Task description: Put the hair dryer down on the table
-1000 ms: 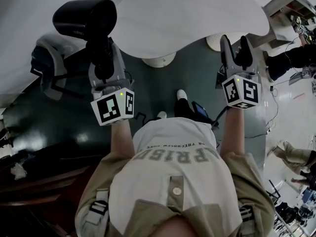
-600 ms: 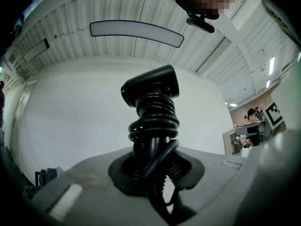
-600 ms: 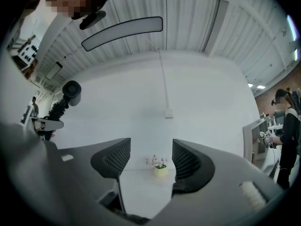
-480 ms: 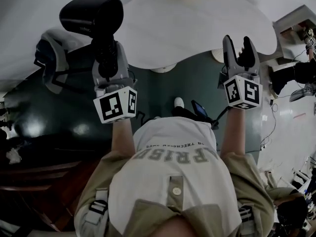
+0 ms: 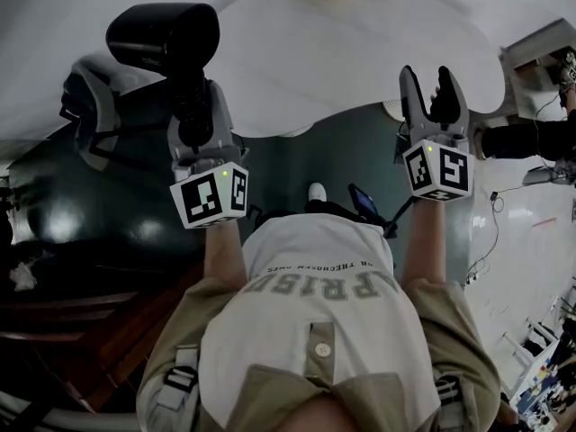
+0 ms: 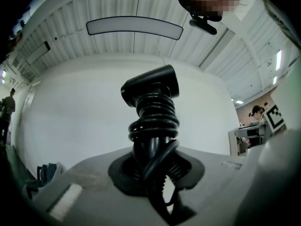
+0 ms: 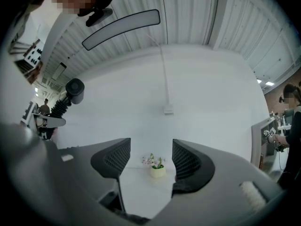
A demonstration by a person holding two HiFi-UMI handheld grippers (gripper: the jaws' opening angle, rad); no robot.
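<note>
Both grippers had advanced toward the white surface (image 5: pixel 351 52) since a second earlier. My left gripper (image 5: pixel 193 106) stayed clamped on the hair dryer (image 5: pixel 164 36) by its cord-wrapped handle, long axis pointing ahead, off the surface's near left edge. The right gripper (image 5: pixel 430 84) stood wide and empty.

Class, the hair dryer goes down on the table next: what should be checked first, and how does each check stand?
1. Left tool shut on the hair dryer: ok.
2. Cord coiled round the hair dryer: ok.
3. Right tool open, empty: ok.
4. Table bare on the near side, flower pot far off: ok.
5. Hair dryer over the table: not ok, it shows left of it.
</note>
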